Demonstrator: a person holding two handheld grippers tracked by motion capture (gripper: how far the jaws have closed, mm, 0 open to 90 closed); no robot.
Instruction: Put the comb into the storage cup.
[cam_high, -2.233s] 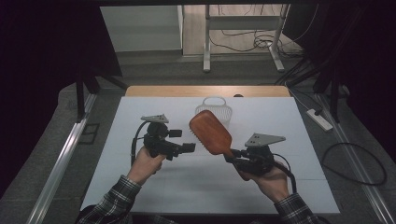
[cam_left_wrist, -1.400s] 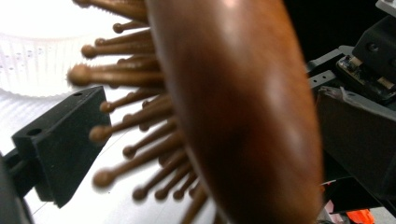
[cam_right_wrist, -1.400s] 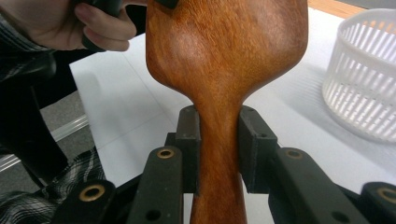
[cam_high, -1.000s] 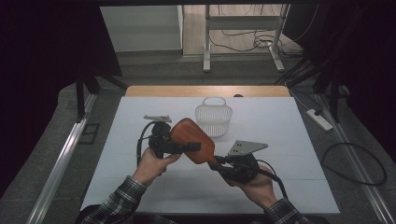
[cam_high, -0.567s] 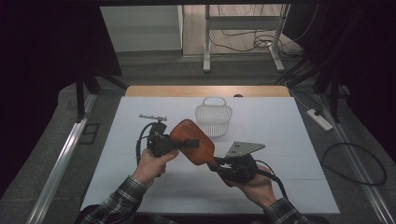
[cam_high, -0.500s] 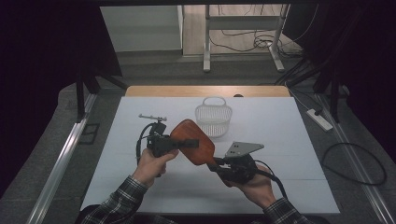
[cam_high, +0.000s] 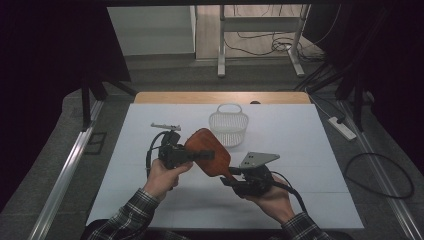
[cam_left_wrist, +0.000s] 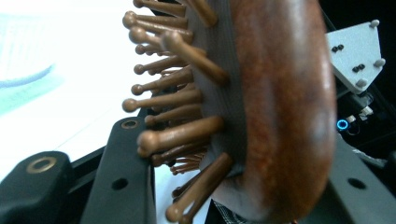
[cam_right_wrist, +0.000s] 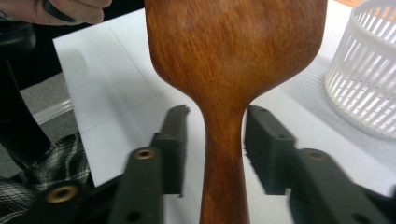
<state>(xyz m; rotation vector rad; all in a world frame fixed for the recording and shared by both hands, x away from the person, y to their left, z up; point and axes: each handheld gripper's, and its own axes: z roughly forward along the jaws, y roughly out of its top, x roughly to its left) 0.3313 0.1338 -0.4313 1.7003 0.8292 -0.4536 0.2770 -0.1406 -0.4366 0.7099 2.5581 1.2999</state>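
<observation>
A brown wooden hairbrush hangs above the white table between both hands. My left gripper is shut on its head, having just closed. In the left gripper view one finger presses the bristles and the other backs the hairbrush. My right gripper is at the handle, and its jaws have just been opening. In the right gripper view its fingers stand apart from the handle, with a gap on each side.
A white slatted basket stands upright just beyond the brush, and its wall is near the brush head in the right gripper view. The white table sheet stretches right and forward. Cables trail from both grippers.
The right hand carried the brush down and left to the left gripper. The left jaws have closed on its head. The hands have hardly shifted since.
</observation>
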